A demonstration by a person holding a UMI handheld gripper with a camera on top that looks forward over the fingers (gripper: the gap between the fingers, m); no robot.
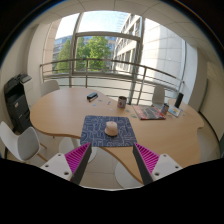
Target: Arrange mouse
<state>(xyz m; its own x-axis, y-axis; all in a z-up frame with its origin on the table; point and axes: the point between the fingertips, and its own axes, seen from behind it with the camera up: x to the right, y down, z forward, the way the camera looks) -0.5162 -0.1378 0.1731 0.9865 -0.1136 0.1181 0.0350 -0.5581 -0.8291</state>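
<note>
A small light-coloured mouse point(111, 128) lies in the middle of a blue patterned mouse mat point(108, 131) on a round wooden table point(60, 112). My gripper point(112, 158) is well back from the table, above the chairs at its near side. The two fingers with their pink pads point(78, 159) stand wide apart and hold nothing. The mouse and mat lie beyond the fingertips, between the lines of the two fingers.
White chairs point(20, 143) stand round the table, one just under the fingers point(128, 177). On the far side of the table lie a dark cup point(122, 102), a small black item point(91, 97) and papers point(152, 113). A black unit point(17, 103) stands at the left. Large windows with a railing lie beyond.
</note>
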